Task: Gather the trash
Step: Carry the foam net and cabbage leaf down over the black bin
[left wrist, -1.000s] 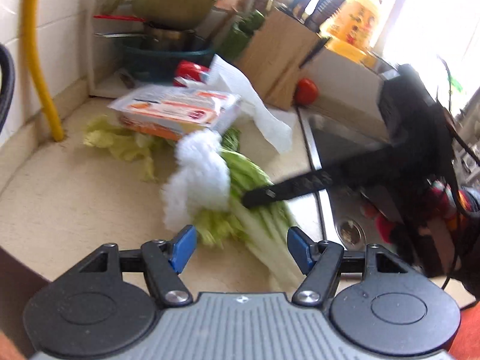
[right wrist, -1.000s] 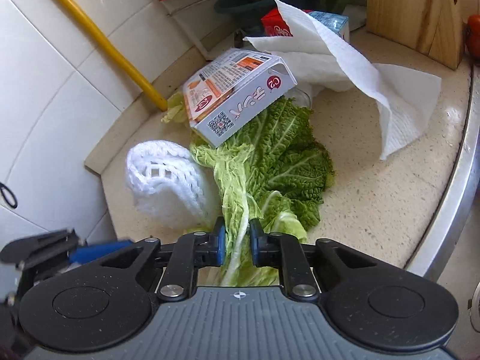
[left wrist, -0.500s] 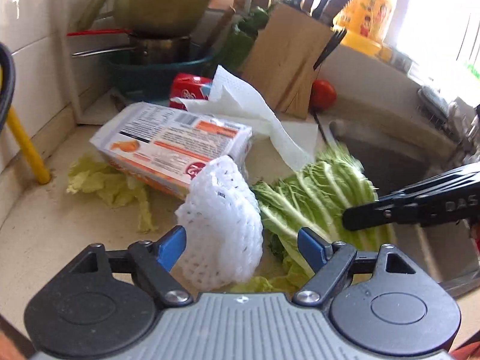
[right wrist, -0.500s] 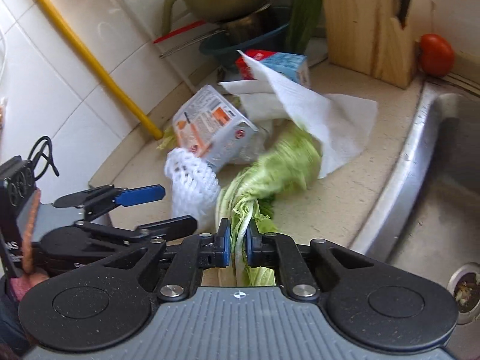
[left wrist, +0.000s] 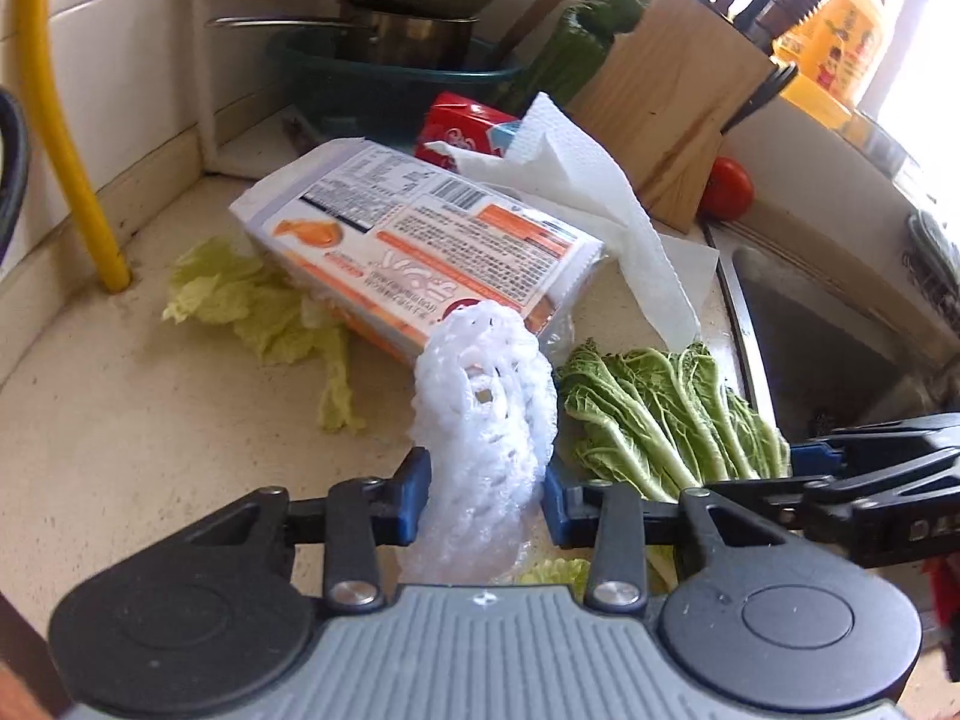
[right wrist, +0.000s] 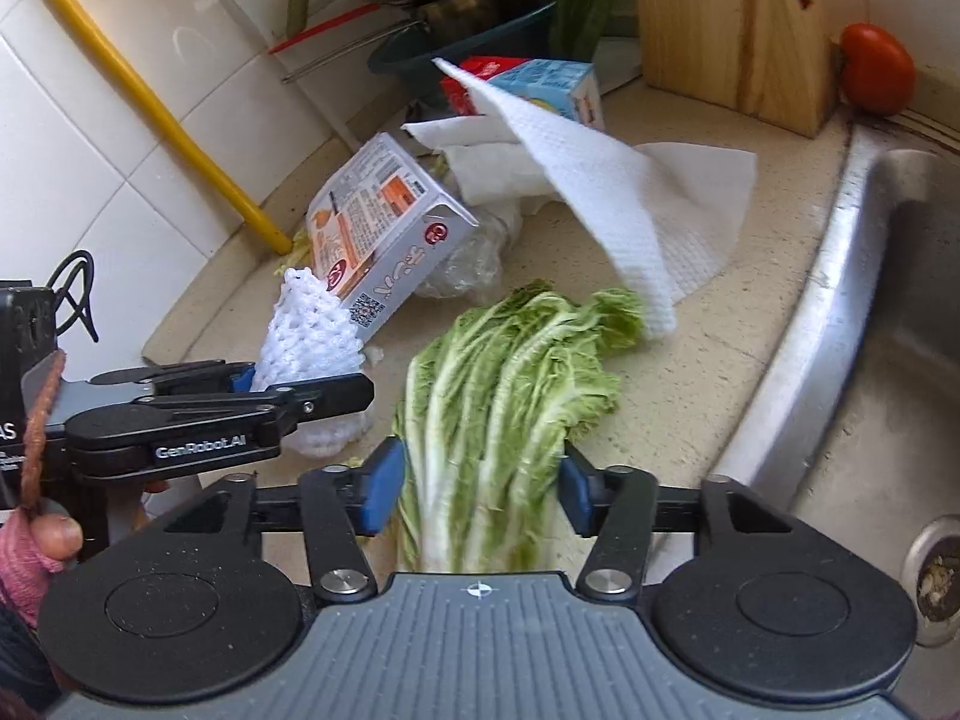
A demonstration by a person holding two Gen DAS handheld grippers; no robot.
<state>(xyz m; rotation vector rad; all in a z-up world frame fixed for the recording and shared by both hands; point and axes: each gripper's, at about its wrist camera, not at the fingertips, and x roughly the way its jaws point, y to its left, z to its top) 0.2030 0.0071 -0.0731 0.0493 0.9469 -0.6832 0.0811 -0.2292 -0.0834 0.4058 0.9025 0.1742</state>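
A white foam net (left wrist: 486, 408) stands between the blue pads of my left gripper (left wrist: 485, 498). Its jaws are closing and both pads touch the net. From the right wrist view the same net (right wrist: 312, 342) pokes out past the left gripper (right wrist: 300, 390). The jaws of my right gripper (right wrist: 480, 486) are opening, with a bunch of cabbage leaves (right wrist: 510, 378) lying loose between the spread pads. A white-and-orange carton (left wrist: 420, 240), a crumpled paper towel (left wrist: 576, 180), a small red-and-blue carton (left wrist: 462, 129) and pale leaf scraps (left wrist: 258, 306) lie behind on the counter.
A steel sink (right wrist: 870, 300) borders the counter on the right. A wooden knife block (left wrist: 660, 102) and a tomato (left wrist: 726, 186) stand at the back, beside a teal basin (left wrist: 384, 84) of pots. A yellow pipe (left wrist: 72, 150) runs down the tiled wall.
The left gripper moved in around the foam net and its jaws narrowed onto it. The right jaws went from pinching the cabbage stems to wide apart, and the cabbage now lies spread nearer the sink.
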